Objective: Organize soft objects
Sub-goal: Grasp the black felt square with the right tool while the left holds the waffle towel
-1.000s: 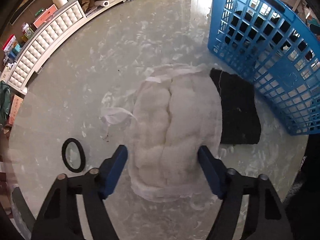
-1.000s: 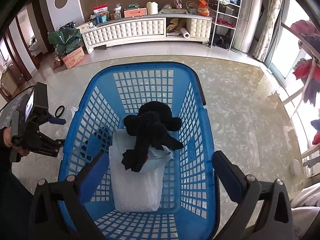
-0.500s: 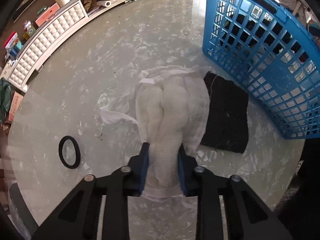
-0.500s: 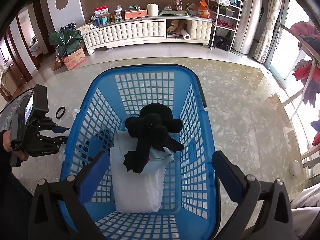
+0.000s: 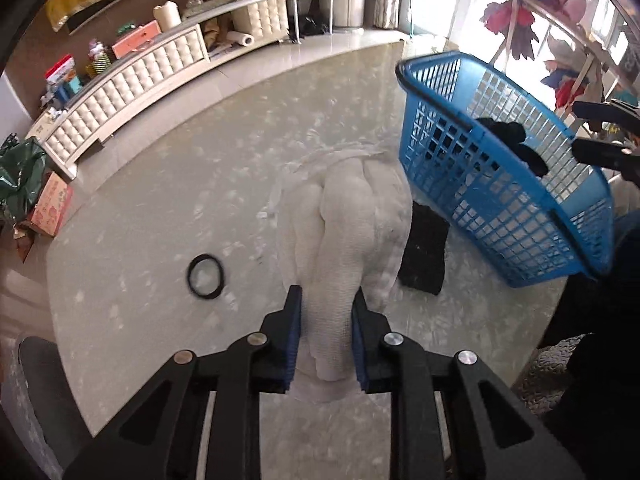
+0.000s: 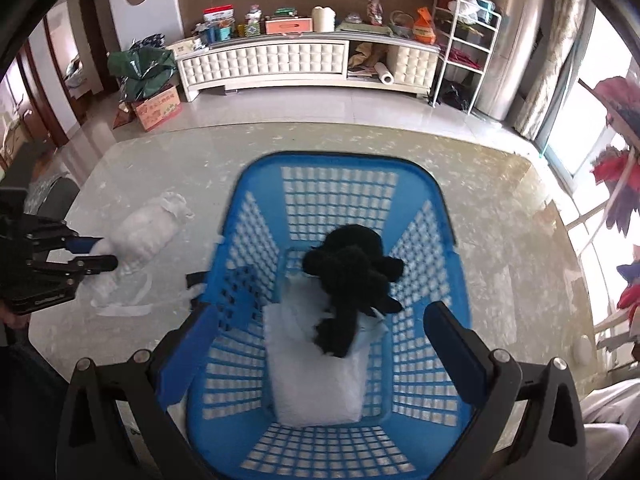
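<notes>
My left gripper (image 5: 326,334) reaches in from the bottom of the frame, jaws clamped on the near end of the white bundle (image 5: 348,220), whose long axis runs away toward mid-frame beside the blue basket (image 6: 340,168), over which my right gripper (image 6: 320,344) hovers, jaws wide.

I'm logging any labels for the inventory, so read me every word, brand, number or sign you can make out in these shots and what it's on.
None can be read.
Cardboard box on the floor: red print, too blurred to read.
Boxes on the white cabinet: printing too small to read.
Blue basket, white cloth bundle, left gripper, right gripper: no lettering visible.
</notes>
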Motion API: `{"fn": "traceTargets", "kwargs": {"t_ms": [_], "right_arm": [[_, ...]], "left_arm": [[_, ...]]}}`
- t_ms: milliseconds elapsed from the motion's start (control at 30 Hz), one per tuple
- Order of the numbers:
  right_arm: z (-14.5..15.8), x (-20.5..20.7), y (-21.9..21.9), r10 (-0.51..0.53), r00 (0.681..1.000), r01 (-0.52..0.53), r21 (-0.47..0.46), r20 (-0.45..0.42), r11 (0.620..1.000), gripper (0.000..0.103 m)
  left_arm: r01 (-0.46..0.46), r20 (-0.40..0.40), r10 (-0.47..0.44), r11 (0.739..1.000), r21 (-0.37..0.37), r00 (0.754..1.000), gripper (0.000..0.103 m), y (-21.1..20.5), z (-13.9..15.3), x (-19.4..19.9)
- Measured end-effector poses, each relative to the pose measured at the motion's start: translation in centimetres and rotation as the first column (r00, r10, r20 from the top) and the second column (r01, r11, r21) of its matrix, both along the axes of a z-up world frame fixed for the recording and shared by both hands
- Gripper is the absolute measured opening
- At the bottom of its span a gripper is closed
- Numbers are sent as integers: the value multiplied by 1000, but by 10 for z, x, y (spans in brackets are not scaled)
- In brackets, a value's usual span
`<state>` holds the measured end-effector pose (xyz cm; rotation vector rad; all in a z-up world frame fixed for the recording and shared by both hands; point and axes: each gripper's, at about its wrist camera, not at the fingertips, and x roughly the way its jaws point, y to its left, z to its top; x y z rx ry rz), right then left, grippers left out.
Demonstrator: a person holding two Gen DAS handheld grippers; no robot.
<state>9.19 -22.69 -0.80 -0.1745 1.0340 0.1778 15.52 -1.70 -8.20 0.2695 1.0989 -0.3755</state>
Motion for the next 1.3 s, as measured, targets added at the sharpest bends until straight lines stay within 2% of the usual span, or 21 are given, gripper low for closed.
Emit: {"fn": "traceTargets", "kwargs": {"t_ms": [267,433,600,800,1100,1167,1300], "right_arm": [[11,-5,62,92,996,-91,-26,21,995,103],[5,-9,98,158,987,-157,-28,10,987,103],[-17,-8,134,226,973,-227,-24,-36,974,103],[-52,3,158,262,959,-268,-43,-104,963,103],[-113,32,170,184,965,-205,-96,-185,974,103],[-126,40,167,134,973,-161,-136,-190,978,103],[-143,54,161,64,974,-96,-142,-216,985,101]], "left_arm": [[-50,61,51,998,-26,997,21,37,30,-38],[-94,68,96,995,-31,993,21,65,27,-45],[-118,72,121,992,-48,990,21,87,24,-53],[-143,74,147,988,-52,986,21,98,19,-56],[-161,54,163,986,-48,985,21,106,13,-51],[-167,44,169,985,-43,985,21,106,8,-48],[-185,15,185,982,-28,983,21,108,-4,-40]]}}
